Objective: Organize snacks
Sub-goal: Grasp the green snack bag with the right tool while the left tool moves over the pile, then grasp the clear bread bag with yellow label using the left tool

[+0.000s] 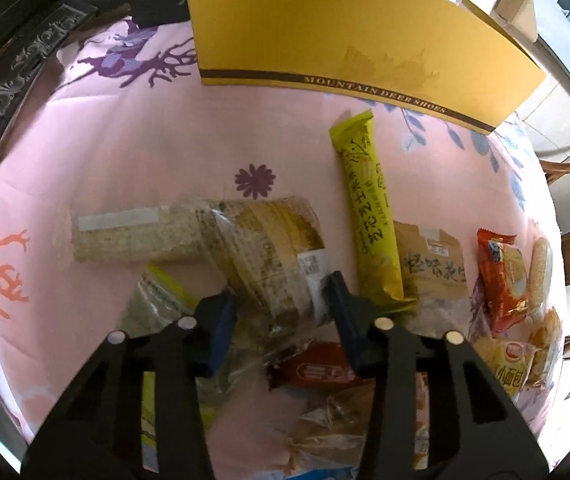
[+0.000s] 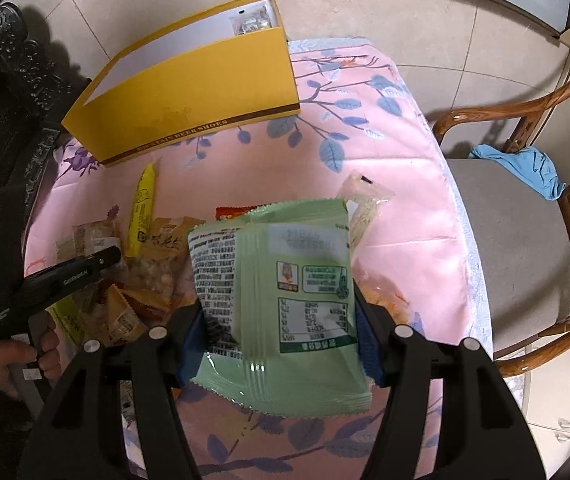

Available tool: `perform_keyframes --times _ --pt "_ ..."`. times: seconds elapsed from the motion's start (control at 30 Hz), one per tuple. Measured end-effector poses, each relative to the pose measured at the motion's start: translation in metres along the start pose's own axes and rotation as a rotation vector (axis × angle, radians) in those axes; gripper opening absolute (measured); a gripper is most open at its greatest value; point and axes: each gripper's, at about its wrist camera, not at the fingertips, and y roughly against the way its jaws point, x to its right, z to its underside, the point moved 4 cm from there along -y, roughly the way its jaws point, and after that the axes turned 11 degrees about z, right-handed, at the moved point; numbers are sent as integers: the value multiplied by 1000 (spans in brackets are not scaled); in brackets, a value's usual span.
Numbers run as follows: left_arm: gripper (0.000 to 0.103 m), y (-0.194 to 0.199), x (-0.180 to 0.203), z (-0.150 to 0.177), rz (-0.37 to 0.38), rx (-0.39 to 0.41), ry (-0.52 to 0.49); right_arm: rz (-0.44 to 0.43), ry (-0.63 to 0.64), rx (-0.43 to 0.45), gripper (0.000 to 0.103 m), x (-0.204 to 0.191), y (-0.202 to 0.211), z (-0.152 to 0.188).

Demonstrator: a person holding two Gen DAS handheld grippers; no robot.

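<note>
My right gripper (image 2: 277,332) is shut on a pale green snack bag (image 2: 281,300) and holds it above the pink tablecloth (image 2: 397,184). My left gripper (image 1: 281,300) has its jaws around a clear pack of crackers (image 1: 269,256) lying on the cloth; it grips the pack's near end. The left gripper also shows in the right wrist view (image 2: 97,264) over the snack pile. A yellow shoe box (image 1: 325,28) stands open at the far side; it also shows in the right wrist view (image 2: 189,92), with a small packet inside. A long yellow stick pack (image 1: 369,208) lies beside the crackers.
Several loose snacks lie around: a brown peanut bag (image 1: 433,272), a red pack (image 1: 501,276), a red bar (image 1: 317,372), small bread packs (image 1: 513,364). A wooden chair (image 2: 517,224) with a blue cloth (image 2: 525,168) stands right of the table. Dark carved furniture (image 1: 13,40) is on the left.
</note>
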Motion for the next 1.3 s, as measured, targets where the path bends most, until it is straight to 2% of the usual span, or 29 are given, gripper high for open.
perform_keyframes --times 0.1,0.23,0.3,0.33,0.4,0.47,0.53,0.63,0.7,0.73,0.77,0.8,0.83,0.87,0.93,1.0,1.07,1.1,1.13,1.17,1.3 --pt "38 10 -2 1 -14 15 -12 -18 2 15 63 -2 10 -3" --pt "35 31 -3 2 19 26 31 -39 8 61 63 -6 25 -13" --pt "33 53 2 0 50 66 58 -52 10 79 63 -7 30 -20" --pt "32 61 5 -3 59 82 52 -58 11 94 63 -9 32 -24" --pt "24 75 15 -9 50 115 6 -62 14 115 63 -12 36 -32" --pt "23 90 26 -16 41 157 -38 -76 25 132 63 -18 40 -39" --pt "23 101 32 -21 63 182 -52 -85 36 146 63 -23 44 -44" --pt "23 103 33 -22 37 194 -86 -102 46 164 63 -27 52 -48" --pt "23 100 21 -21 39 191 -61 -104 47 173 63 -28 56 -49" --pt "29 97 12 -20 31 186 -37 -106 48 179 63 -28 58 -49" --pt "41 93 4 -19 17 172 -14 -105 47 182 63 -27 59 -49" --pt "79 88 -3 -17 9 154 5 -103 45 183 63 -25 59 -50" --pt "87 83 -10 -14 4 149 31 -100 39 179 63 -23 59 -50" --pt "87 80 -11 -12 10 155 38 -97 30 175 63 -20 57 -50" --pt "87 69 0 -7 25 129 -10 -91 14 163 63 -15 53 -50" --pt "87 47 16 -4 -34 85 -101 -85 4 146 63 -12 47 -49" --pt "89 26 26 -2 -60 45 -177 -85 -2 130 63 -10 43 -48" --pt "93 18 28 -4 -76 50 -196 -87 -3 125 63 -9 42 -47" --pt "97 14 28 -7 -70 54 -188 -88 -1 122 63 -9 42 -45" --pt "98 12 25 -11 -52 52 -166 -85 3 121 63 -8 42 -45" --pt "100 2 3 -23 85 25 5 -73 -6 113 63 -3 40 -43"
